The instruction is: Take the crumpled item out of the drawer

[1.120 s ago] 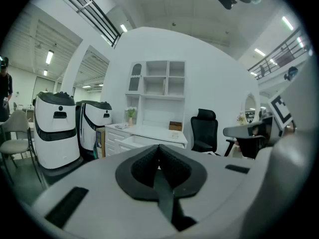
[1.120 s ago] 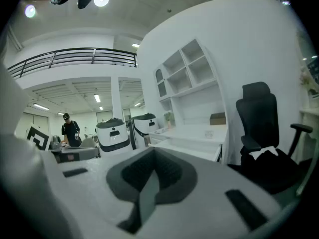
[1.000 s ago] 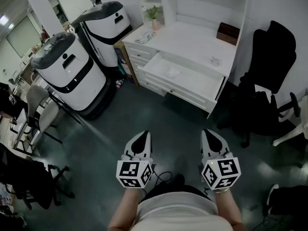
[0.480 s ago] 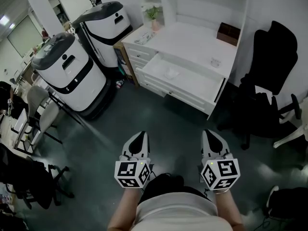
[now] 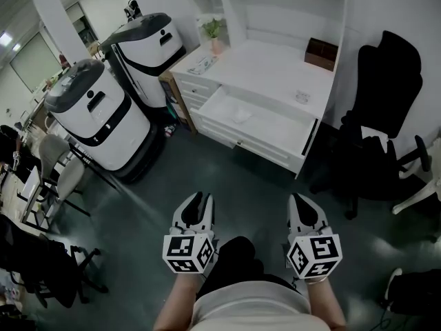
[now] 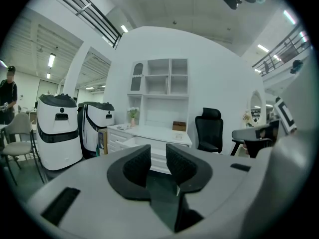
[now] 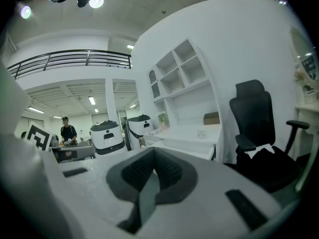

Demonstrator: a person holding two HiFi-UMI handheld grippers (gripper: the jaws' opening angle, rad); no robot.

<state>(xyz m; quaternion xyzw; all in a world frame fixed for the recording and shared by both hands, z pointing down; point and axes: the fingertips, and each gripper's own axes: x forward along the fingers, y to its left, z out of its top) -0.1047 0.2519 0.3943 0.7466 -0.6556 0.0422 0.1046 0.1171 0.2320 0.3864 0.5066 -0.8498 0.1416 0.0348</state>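
The white desk (image 5: 275, 64) has its wide top drawer (image 5: 275, 133) pulled open. A small crumpled white item (image 5: 241, 115) lies in the drawer's left half. Both grippers hang low over the dark floor, well short of the desk. My left gripper (image 5: 196, 202) is opening; a narrow gap shows between its pads and nothing is in it, as the left gripper view confirms for the left gripper (image 6: 158, 157). My right gripper (image 5: 302, 201) is shut and empty, its pads meeting in the right gripper view (image 7: 154, 162).
Two large white-and-black machines (image 5: 96, 109) (image 5: 148, 40) stand left of the desk. A black office chair (image 5: 386, 95) is at its right. On the desk sit a brown box (image 5: 322, 49), a small glass (image 5: 301, 96) and a potted plant (image 5: 212, 29). Chairs crowd the far left (image 5: 55, 164).
The left gripper's jaws have parted from shut. Both grippers have sunk a little in the head view, and the desk now sits slightly higher and closer.
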